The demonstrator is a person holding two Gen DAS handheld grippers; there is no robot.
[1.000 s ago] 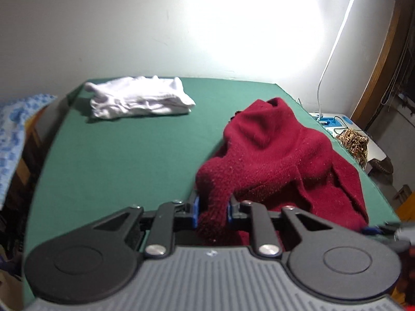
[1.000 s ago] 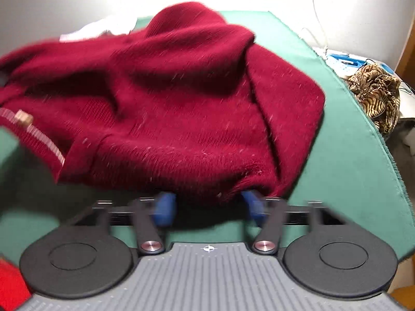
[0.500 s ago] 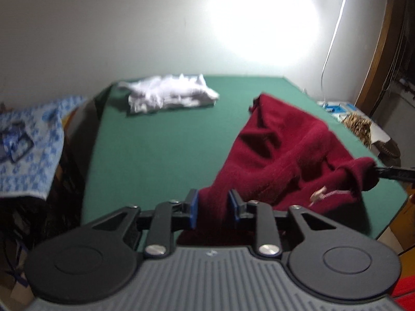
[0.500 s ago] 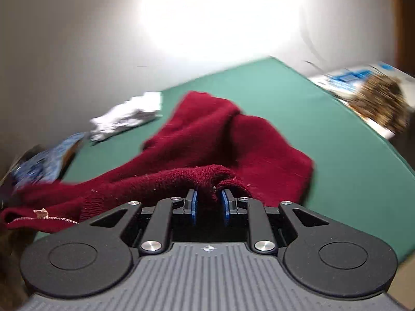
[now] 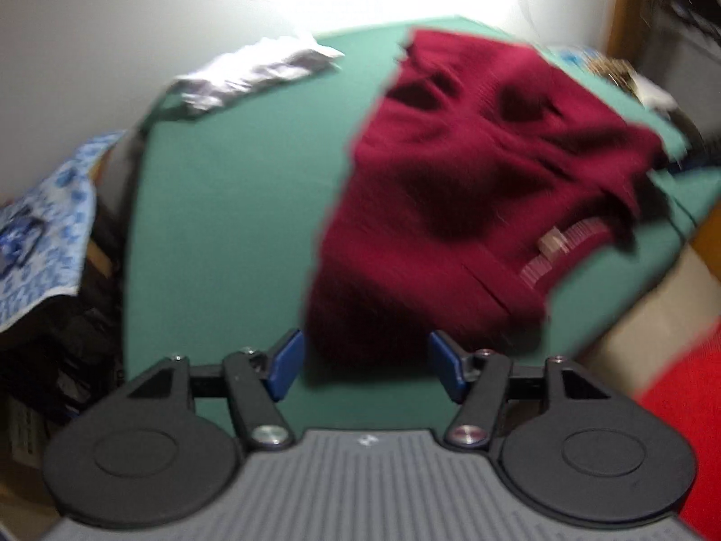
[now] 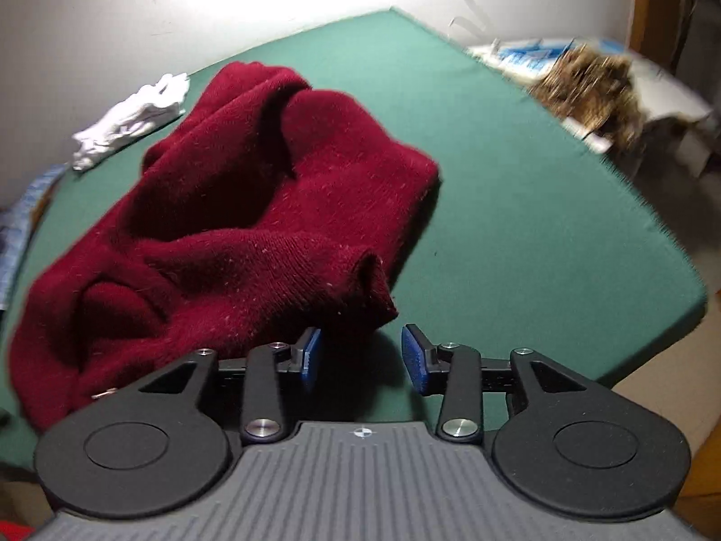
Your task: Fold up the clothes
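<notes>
Sweater [image 6: 252, 207], dark red knit, is lying in a rumpled heap on the green desk [image 6: 518, 189], sitting toward the near edge. Through my right camera it fills the 9 to 12 o'clock part of the view, and one bunched cuff or corner pokes out just past my fingertips. My right hand-held gripper [image 6: 360, 354] has its blue pads spread apart with nothing between them, the left pad almost brushing that knit corner. My left hand-held gripper [image 5: 362, 363] is spread wide too, empty, with the sweater's [image 5: 473, 189] lower edge hanging right in front of the gap; that view is pretty motion-blurred, so I can't say if it touches. There's a pale tag or label [image 5: 552, 241] showing on the knit at about 3 o'clock from its middle.

Further out, a crumpled white garment [image 6: 130, 119] sits at the far left corner of the desk, around 10 o'clock. Off the right edge, at 2 o'clock, there's a brown patterned cloth [image 6: 590, 85] on some white and blue stuff.
</notes>
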